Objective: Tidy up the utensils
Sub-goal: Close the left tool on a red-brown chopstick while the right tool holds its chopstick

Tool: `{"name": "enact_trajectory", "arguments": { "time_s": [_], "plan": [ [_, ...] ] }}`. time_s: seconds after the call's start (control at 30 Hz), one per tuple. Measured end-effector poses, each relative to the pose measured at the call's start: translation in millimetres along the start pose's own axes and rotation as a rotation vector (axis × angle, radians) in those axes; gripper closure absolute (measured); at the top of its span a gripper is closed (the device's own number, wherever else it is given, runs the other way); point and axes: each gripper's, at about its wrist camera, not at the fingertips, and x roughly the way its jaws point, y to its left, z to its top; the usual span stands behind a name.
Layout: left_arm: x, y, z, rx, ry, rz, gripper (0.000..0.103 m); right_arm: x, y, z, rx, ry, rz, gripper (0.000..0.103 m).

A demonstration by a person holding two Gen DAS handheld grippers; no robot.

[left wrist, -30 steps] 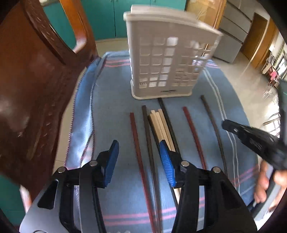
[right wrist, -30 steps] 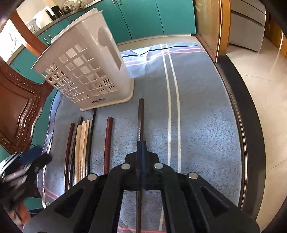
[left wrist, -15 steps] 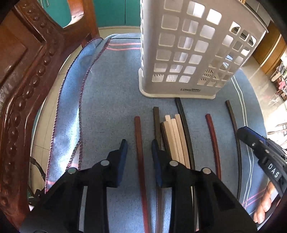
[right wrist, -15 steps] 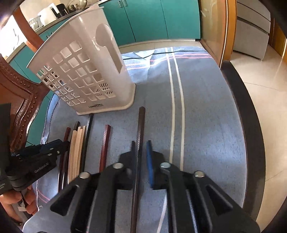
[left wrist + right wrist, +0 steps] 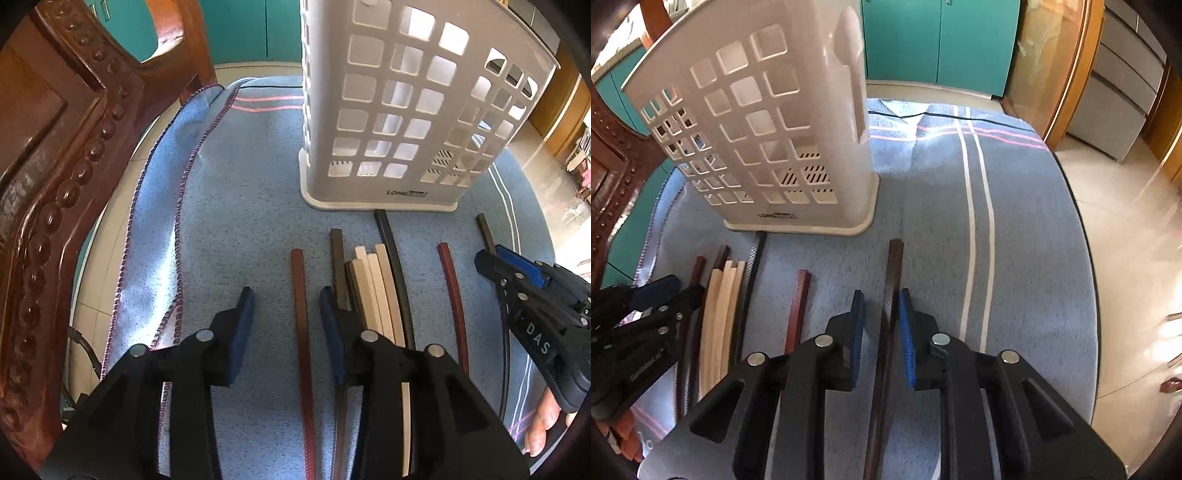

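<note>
Left gripper (image 5: 286,301) now lower over the blue-cloth bench (image 5: 229,236), jaws apart and opening, straddling the reddish-brown chopstick (image 5: 301,314) without touching. Right gripper (image 5: 881,308), clamped shut a second ago, jaws now slightly apart around the dark brown chopstick (image 5: 892,273). White slotted plastic utensil holder (image 5: 399,110) near the far edge, seemingly empty; both pickups apparently pending.

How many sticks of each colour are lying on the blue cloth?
Red sticks: 2
Pale sticks: 3
Dark sticks: 3
Total: 8
</note>
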Motion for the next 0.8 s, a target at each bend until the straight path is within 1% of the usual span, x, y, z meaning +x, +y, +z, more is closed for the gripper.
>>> {"name": "enact_trajectory", "arguments": {
  "time_s": [0.17,0.27,0.4,0.5,0.53,0.57,0.6,0.63,0.67,0.8],
  "plan": [
    [-3,-3,-5,0.003,-0.005,0.021,0.064,2,7,1,-0.05,-0.01,-0.04,0.083],
    [-5,-3,-6,0.003,0.007,0.013,0.064,2,13,3,-0.076,-0.006,-0.055,0.082],
    [-4,0,-2,0.01,0.022,-0.003,0.064,2,15,9,-0.094,0.02,-0.053,0.082],
    [-3,0,-2,0.023,0.023,-0.004,0.064,2,14,11,-0.081,0.015,-0.053,0.082],
    [-4,0,-2,0.028,0.024,-0.01,0.068,1,16,10,-0.081,0.013,-0.06,0.083],
    [-4,0,-3,0.03,0.023,-0.017,0.073,2,18,10,-0.084,0.011,-0.061,0.092],
    [-5,-1,-3,0.035,0.022,-0.021,0.086,1,19,9,-0.081,0.012,-0.039,0.094],
    [-7,-3,-5,0.04,0.021,-0.019,0.093,2,20,8,-0.072,0.012,-0.031,0.096],
    [-8,-3,-6,0.04,0.02,-0.025,0.095,2,19,7,-0.058,0.009,-0.02,0.096],
    [-16,0,-9,0.002,0.006,-0.057,0.096,-1,11,4,-0.017,0.005,0.032,0.096]
  ]
}}
